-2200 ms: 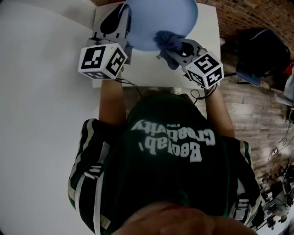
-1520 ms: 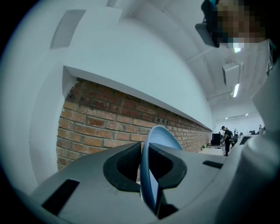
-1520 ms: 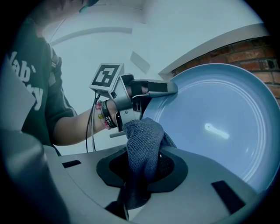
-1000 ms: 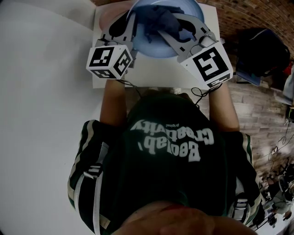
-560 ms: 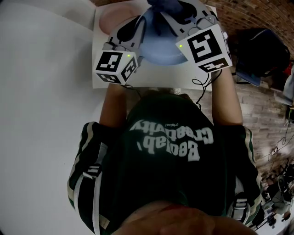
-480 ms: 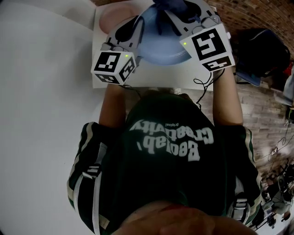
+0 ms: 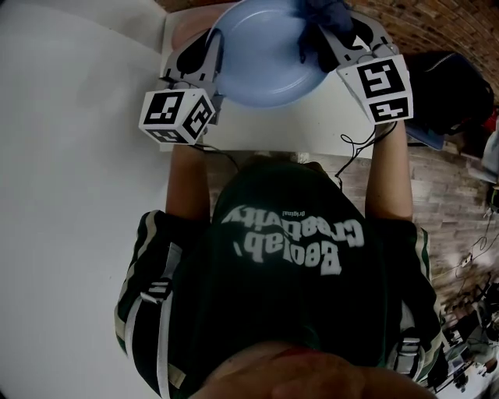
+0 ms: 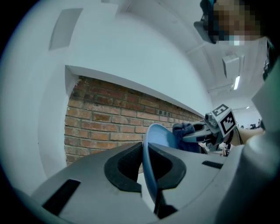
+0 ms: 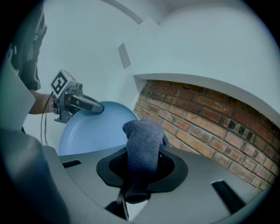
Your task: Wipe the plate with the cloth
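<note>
A light blue plate (image 7: 265, 54) is held up off the white table, tilted on edge. My left gripper (image 7: 209, 54) is shut on its left rim; in the left gripper view the plate (image 8: 151, 166) runs edge-on between the jaws of the left gripper (image 8: 148, 175). My right gripper (image 7: 327, 27) is shut on a dark blue cloth (image 7: 318, 17), which sits at the plate's upper right rim. In the right gripper view the cloth (image 9: 142, 148) stands bunched between the jaws of the right gripper (image 9: 140, 168), with the plate (image 9: 94, 131) just beyond at the left.
A white table (image 7: 257, 128) lies under the plate, its near edge close to my body. A pink dish (image 7: 185, 31) shows at the table's far left. A red brick wall (image 9: 205, 127) stands close behind. A dark bag (image 7: 440, 86) sits on the wooden floor at right.
The right gripper carried the cloth from the plate's middle across to its upper right rim and tipped downward. The left gripper shifted slightly left with the plate, which now shows more of its face.
</note>
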### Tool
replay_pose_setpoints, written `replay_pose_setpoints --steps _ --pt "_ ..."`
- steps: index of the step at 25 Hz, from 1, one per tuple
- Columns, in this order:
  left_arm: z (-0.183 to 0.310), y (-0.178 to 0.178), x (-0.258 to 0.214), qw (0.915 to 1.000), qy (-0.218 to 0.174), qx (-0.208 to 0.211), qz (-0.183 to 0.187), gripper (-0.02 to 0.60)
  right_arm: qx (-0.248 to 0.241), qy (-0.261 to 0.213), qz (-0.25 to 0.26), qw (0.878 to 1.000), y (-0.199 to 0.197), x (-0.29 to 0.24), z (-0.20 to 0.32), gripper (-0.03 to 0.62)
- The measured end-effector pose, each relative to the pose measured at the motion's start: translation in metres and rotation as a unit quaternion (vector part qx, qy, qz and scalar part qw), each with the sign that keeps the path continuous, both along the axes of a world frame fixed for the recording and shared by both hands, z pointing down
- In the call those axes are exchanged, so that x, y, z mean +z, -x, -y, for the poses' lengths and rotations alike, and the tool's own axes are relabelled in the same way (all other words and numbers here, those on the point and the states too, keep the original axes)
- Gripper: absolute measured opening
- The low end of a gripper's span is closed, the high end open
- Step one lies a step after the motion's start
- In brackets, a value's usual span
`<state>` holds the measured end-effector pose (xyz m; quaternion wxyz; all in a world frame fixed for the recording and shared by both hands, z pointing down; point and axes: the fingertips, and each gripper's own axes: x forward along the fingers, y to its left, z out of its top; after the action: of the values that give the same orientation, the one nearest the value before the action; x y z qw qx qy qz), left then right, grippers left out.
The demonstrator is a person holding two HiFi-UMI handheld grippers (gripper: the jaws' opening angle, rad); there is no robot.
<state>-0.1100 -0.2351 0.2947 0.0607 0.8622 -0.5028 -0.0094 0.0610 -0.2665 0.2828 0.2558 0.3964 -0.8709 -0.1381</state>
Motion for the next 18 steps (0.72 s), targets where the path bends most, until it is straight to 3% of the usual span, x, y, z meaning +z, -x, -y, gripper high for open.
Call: replay_pose_setpoints --steps 13,15,18 --pt "0.011 0.009 -0.003 0.9998 -0.001 -0.019 -0.011 0.015 0.017 0.095 -0.010 0.995 -0.020 0.090 -0.048 0.077" --pt "0.009 0.008 -0.002 0.9998 -0.002 -0.020 -0.006 0.015 0.018 0.094 -0.020 0.995 -0.020 0.093 -0.056 0.077" --pt "0.005 0.005 -0.002 0.9998 -0.004 -0.018 0.001 0.015 0.023 0.045 -0.014 0.999 -0.022 0.064 -0.061 0.077"
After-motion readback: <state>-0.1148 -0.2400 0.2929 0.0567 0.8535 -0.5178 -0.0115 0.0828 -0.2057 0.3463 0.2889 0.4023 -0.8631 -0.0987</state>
